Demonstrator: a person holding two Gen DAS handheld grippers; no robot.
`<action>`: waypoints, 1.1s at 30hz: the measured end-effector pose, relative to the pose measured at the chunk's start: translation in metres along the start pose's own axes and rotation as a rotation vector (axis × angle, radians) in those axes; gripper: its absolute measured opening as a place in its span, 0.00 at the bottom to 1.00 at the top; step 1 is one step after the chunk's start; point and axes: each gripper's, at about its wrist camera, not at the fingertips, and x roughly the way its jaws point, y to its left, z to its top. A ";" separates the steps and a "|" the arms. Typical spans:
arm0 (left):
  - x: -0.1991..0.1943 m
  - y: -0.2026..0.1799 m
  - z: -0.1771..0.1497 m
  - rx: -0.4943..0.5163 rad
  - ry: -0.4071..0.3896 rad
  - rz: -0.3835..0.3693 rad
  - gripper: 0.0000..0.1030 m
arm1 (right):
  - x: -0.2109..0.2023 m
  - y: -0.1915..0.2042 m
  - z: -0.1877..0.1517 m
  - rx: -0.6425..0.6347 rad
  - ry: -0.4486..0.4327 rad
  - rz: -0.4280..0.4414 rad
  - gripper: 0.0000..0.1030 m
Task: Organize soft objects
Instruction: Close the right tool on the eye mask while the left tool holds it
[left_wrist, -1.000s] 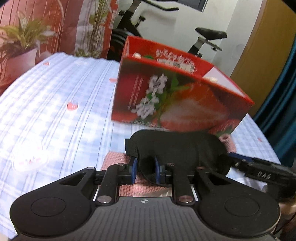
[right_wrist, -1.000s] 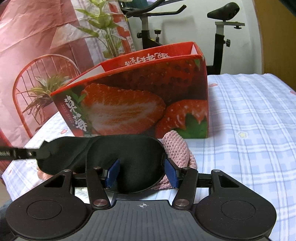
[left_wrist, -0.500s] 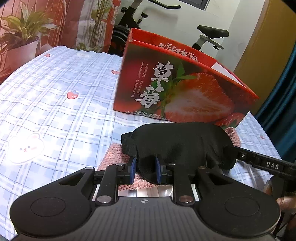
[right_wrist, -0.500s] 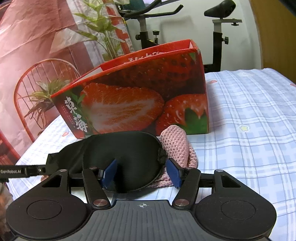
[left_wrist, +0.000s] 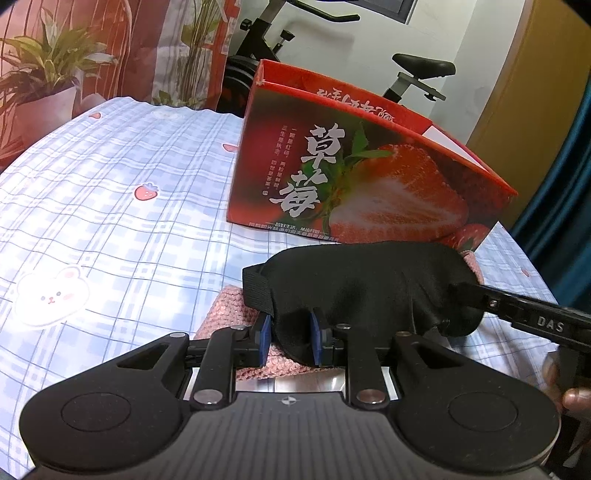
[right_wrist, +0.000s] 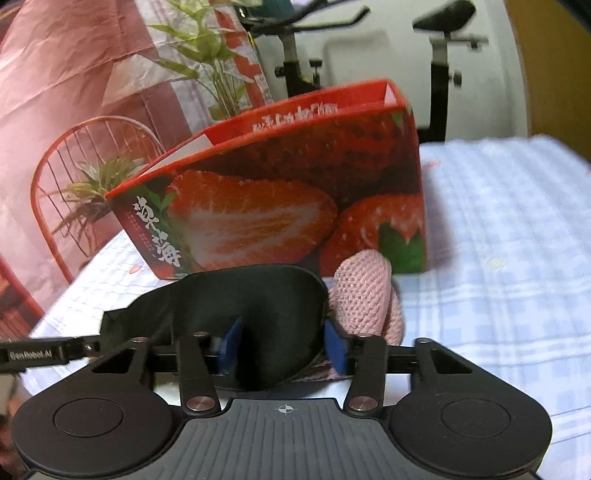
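Note:
A black sleep mask (left_wrist: 362, 280) hangs just above a pink knitted piece (left_wrist: 225, 314) on the table, in front of the open red strawberry box (left_wrist: 369, 177). My left gripper (left_wrist: 290, 339) is shut on the mask's near edge, close to its strap end. In the right wrist view the mask (right_wrist: 236, 295) fills the gap of my right gripper (right_wrist: 282, 347). Its jaws are closing and both blue pads touch the fabric. The pink knit (right_wrist: 364, 291) sticks up just right of the mask, in front of the box (right_wrist: 277, 192).
A blue checked tablecloth (left_wrist: 110, 206) covers the table. An exercise bike (left_wrist: 421, 70) and a potted plant (left_wrist: 44, 92) stand beyond it, and a red wire chair (right_wrist: 74, 166) stands at the left. A person's hand (left_wrist: 576, 398) shows at the right edge.
The right gripper's pads have come closer together around the mask. The pink knit now stands higher beside it. The left gripper's hold looks unchanged.

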 end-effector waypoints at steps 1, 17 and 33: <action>-0.001 0.000 0.000 0.003 -0.002 0.003 0.23 | -0.004 0.003 0.000 -0.026 -0.013 -0.012 0.36; -0.040 -0.010 -0.001 0.048 -0.108 -0.020 0.21 | -0.052 0.036 0.001 -0.215 -0.134 -0.055 0.14; -0.041 -0.009 -0.006 0.053 -0.081 -0.032 0.21 | -0.060 0.043 -0.007 -0.190 -0.104 -0.043 0.10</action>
